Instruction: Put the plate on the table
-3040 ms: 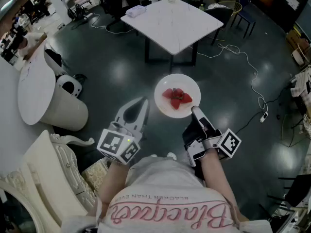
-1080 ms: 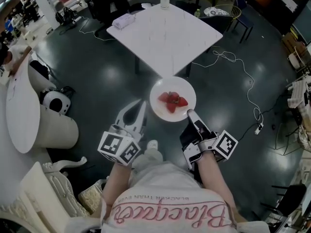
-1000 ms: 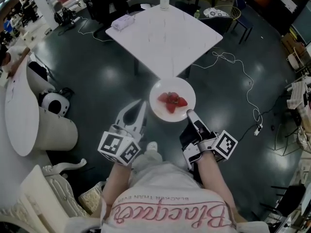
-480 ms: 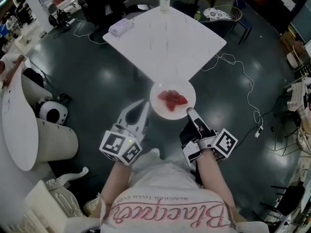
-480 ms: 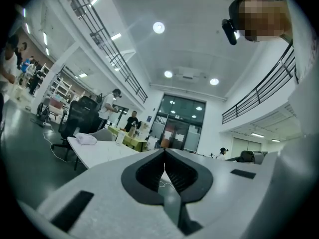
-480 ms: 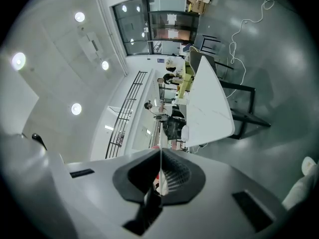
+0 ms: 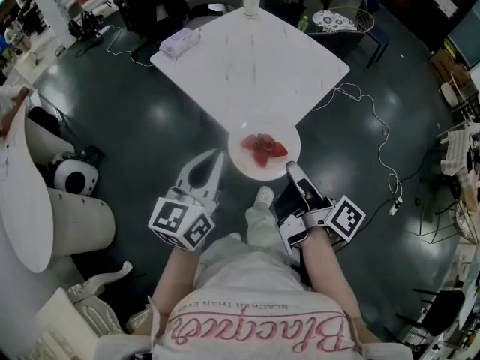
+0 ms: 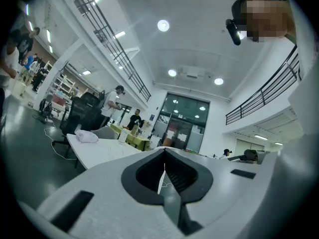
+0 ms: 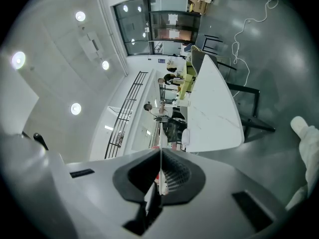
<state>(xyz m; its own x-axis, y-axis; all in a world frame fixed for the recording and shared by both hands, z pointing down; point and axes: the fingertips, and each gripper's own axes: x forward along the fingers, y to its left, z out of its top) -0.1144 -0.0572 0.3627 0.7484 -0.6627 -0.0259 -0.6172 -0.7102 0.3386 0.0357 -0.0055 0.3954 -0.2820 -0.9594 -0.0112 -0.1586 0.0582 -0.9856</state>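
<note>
Your right tool (image 7: 289,169) pinches only the near rim of the plate (image 7: 241,160), left tool (image 7: 207,168) closed empty: any tilt could dump the strawberries (image 7: 262,147).

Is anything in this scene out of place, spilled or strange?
Nothing is spilled or broken. One thing stands out: the round white plate with red fruit pieces hangs in the air near a corner of the white square table, gripped only at its near rim by the right tongs.

The right tool (image 7: 291,169) grips the near rim of the plate (image 7: 241,162) carrying strawberries (image 7: 262,147), at the near corner of the white surface (image 7: 247,58).
</note>
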